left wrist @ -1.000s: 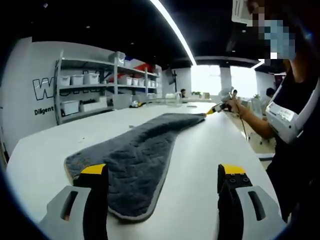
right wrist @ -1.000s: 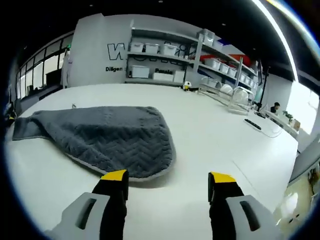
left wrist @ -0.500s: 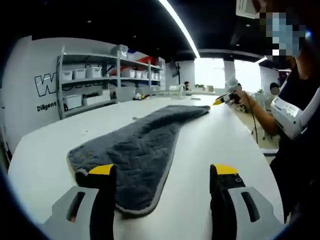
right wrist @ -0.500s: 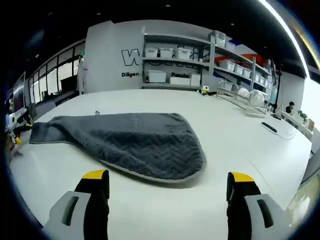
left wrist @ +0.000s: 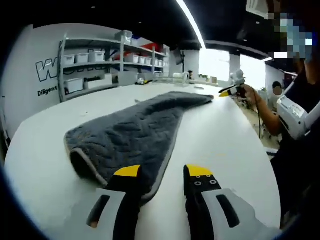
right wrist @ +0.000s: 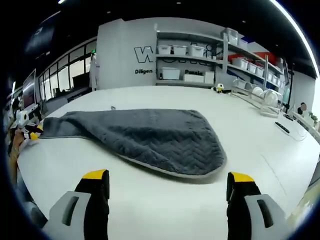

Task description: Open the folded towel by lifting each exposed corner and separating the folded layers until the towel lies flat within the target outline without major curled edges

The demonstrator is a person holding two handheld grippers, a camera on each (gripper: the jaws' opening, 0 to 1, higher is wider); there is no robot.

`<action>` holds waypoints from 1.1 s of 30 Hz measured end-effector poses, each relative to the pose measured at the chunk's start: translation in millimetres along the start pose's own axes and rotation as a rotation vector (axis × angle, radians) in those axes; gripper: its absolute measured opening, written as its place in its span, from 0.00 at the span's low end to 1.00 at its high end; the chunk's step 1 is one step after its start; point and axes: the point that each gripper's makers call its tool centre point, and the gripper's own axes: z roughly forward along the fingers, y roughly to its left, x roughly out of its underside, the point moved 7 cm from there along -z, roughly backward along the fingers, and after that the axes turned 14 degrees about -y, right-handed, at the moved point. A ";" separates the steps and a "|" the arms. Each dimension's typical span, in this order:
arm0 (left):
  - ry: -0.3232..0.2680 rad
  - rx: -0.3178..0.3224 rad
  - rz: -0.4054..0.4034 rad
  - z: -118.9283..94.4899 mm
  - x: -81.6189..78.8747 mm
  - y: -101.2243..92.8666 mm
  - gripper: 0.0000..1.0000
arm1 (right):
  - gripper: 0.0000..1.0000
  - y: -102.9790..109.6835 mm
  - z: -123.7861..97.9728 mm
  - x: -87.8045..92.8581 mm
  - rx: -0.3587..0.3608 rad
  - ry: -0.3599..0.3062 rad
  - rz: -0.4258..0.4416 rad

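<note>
My left tongs (left wrist: pixel 162 172), yellow-tipped, are narrowed to a slim gap over the near rolled edge of the towel (left wrist: pixel 135 132), gripping nothing. My right tongs (right wrist: pixel 167 176) gape wide above the smooth white counter (right wrist: pixel 150 200). The towel, dark grey with quilted chevron stitching and pale piping, lies folded and long across the counter toward metal shelves (right wrist: pixel 200 62).

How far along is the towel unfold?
Done: little; the grey towel lies on the white table, near edge doubled up. In hand: left gripper is nearly closed at that edge; right gripper is open, short of the towel. Left: spreading and flattening.
</note>
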 end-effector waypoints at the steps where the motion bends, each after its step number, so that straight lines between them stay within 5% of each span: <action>1: 0.010 -0.010 -0.002 -0.3 1.6 1.1 0.31 | 0.99 0.0 -0.5 -0.3 -0.001 -0.002 0.001; 8: 0.039 -0.040 -0.053 0.2 5.3 5.3 0.28 | 0.99 -0.8 -2.9 -1.3 -0.006 0.001 -0.011; 19: 0.091 -0.071 0.069 0.2 6.5 4.7 0.16 | 0.97 0.0 -5.8 -2.2 -0.021 -0.001 -0.017; 23: 0.092 -0.072 0.074 1.0 6.4 2.6 0.06 | 0.97 -0.1 -6.9 -0.5 -0.019 0.003 -0.018; 33: 0.085 -0.053 0.030 -6.2 3.4 -9.6 0.04 | 0.97 -0.5 -14.3 0.4 -0.020 0.000 -0.019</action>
